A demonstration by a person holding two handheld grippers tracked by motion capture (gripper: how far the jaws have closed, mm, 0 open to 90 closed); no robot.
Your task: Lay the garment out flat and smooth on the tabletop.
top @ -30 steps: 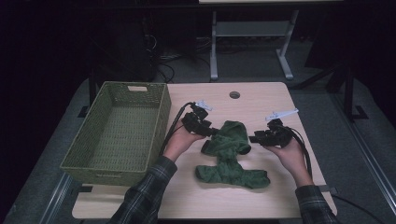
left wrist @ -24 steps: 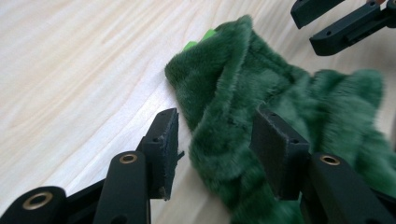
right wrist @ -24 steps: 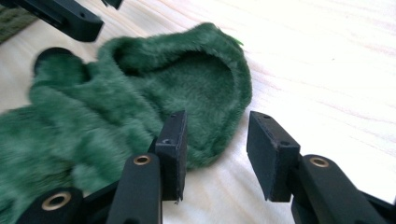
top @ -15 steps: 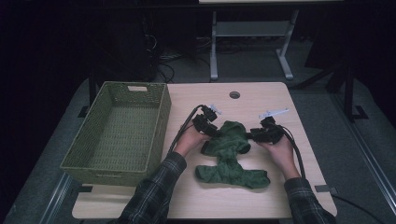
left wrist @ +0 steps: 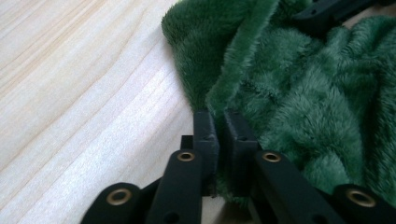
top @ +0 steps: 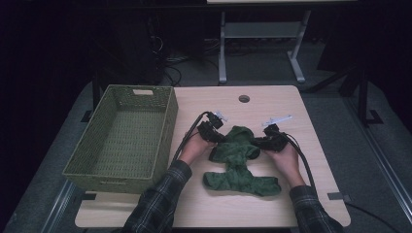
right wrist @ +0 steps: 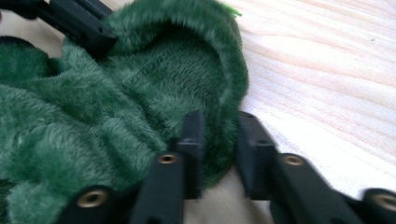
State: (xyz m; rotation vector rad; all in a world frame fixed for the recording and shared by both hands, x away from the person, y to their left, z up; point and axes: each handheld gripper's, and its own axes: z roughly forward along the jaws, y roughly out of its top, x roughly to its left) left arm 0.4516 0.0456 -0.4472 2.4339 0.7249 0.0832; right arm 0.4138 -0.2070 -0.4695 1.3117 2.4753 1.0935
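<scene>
My left gripper [left wrist: 218, 125] pinches the left edge of the green fleece cloth [top: 239, 158]; my right gripper [right wrist: 219, 140] clamps its right edge. The cloth lies mid-table [top: 272, 102], beside the wicker basket [top: 160, 131].

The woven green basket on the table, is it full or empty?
Empty: the woven green basket shows only its bare woven floor, and the fuzzy green cloth lies outside it on the wooden table.

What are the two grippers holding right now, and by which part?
Both hold the green fleece cloth: left gripper pinches its left edge fold, right gripper its right edge.
</scene>
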